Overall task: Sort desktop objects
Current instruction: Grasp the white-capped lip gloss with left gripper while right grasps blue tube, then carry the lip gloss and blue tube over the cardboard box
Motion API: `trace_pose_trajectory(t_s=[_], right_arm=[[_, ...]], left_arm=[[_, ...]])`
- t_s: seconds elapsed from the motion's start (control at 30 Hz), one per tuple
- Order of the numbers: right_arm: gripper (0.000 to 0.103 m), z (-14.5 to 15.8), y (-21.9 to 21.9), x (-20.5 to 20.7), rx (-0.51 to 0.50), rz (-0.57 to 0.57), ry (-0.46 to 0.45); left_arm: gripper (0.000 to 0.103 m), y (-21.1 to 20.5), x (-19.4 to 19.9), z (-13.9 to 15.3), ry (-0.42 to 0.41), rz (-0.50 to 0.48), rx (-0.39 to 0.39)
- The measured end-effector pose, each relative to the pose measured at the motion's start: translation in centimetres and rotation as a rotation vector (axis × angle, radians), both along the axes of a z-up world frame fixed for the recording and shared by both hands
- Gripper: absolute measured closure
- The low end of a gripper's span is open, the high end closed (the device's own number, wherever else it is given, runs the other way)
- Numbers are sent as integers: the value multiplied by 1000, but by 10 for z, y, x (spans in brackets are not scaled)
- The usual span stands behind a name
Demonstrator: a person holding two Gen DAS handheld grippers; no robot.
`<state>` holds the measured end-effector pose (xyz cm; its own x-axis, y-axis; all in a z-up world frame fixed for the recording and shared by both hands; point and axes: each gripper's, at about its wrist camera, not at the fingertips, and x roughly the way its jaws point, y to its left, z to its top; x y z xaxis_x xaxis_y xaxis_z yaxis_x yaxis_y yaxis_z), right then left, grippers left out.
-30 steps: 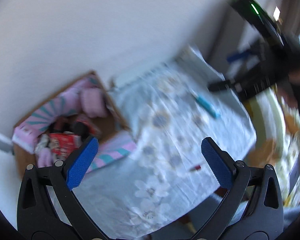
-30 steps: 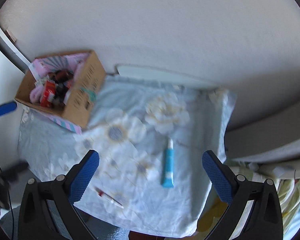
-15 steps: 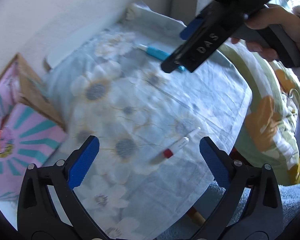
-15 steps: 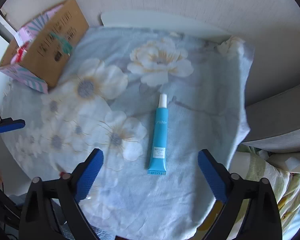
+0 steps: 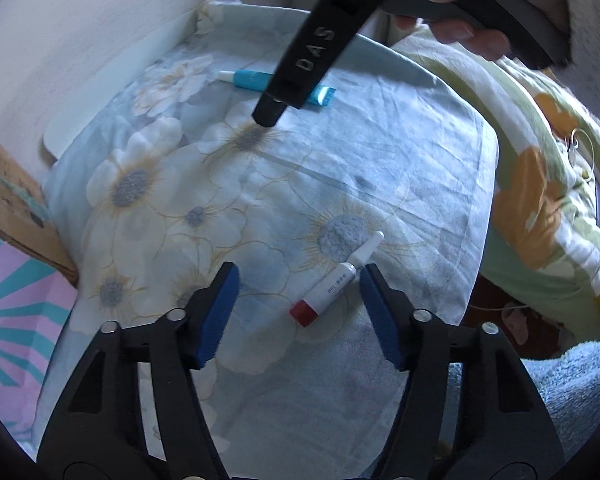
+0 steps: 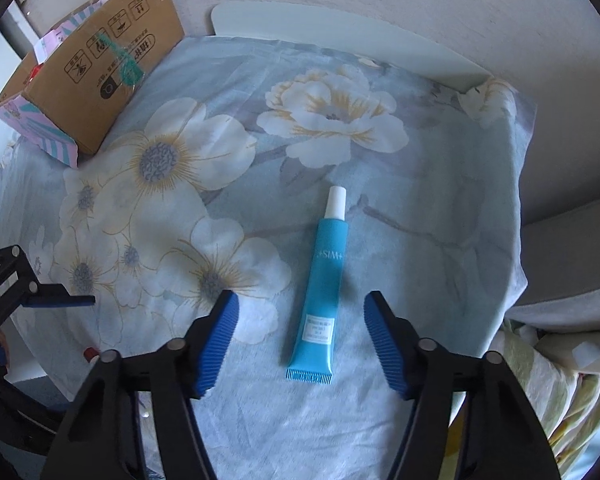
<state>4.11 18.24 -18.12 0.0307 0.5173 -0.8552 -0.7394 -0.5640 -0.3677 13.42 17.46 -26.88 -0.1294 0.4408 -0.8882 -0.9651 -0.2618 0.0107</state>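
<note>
A small white tube with a red end (image 5: 332, 288) lies on the floral cloth (image 5: 340, 160). It is between the jaws of my left gripper (image 5: 299, 276), close to the right-hand pad. The jaws are closing and the pads are not pressing on it. A blue tube with a white cap (image 6: 324, 280) lies lengthwise between the jaws of my right gripper (image 6: 302, 300). These jaws are closing too, with a gap on both sides. In the left wrist view a black finger (image 5: 312, 52) of the right gripper crosses the blue tube (image 5: 252, 79).
A cardboard box (image 6: 100, 68) with pink and teal flaps stands at the cloth's far left corner, holding several items. A white board (image 6: 320, 28) leans on the wall behind. Flowered bedding (image 5: 540, 200) lies past the cloth's right edge. The left gripper (image 6: 20, 288) shows at left.
Both grippers have come down toward the cloth and their jaws have narrowed. The small tube now lies between the left jaws and the blue tube between the right jaws.
</note>
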Motion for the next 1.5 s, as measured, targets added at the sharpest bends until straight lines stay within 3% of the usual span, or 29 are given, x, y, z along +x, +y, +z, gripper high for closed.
trace_pose_trajectory(t_s=[0.2, 0.33, 0.43, 0.57, 0.93, 1.07, 1.23, 1.37, 1.5], right_arm=[[51, -1, 1, 1, -13, 3, 31], [68, 2, -1, 1, -24, 6, 44], [83, 3, -2, 1, -33, 6, 46], [89, 6, -3, 4, -44, -11, 62], [89, 16, -15, 8, -35, -20, 82], [89, 32, -25, 2, -22, -20, 74], [89, 68, -40, -10, 24, 11, 66], [89, 103, -26, -43, 58, 45, 67], [89, 116, -33, -74, 110, 95, 51]], left_arm=[[67, 3, 7, 2, 16, -68, 6], [85, 5, 12, 3, 5, -111, -2], [91, 7, 14, 3, -1, -128, -7], [93, 7, 7, 3, -47, -107, -6], [93, 7, -32, 33, -141, 14, 6], [93, 8, -45, 65, -76, 33, 12], [93, 0, -80, 111, -40, 130, 35], [93, -18, -119, 147, -15, 248, 63], [93, -51, -162, 174, 28, 367, 103]])
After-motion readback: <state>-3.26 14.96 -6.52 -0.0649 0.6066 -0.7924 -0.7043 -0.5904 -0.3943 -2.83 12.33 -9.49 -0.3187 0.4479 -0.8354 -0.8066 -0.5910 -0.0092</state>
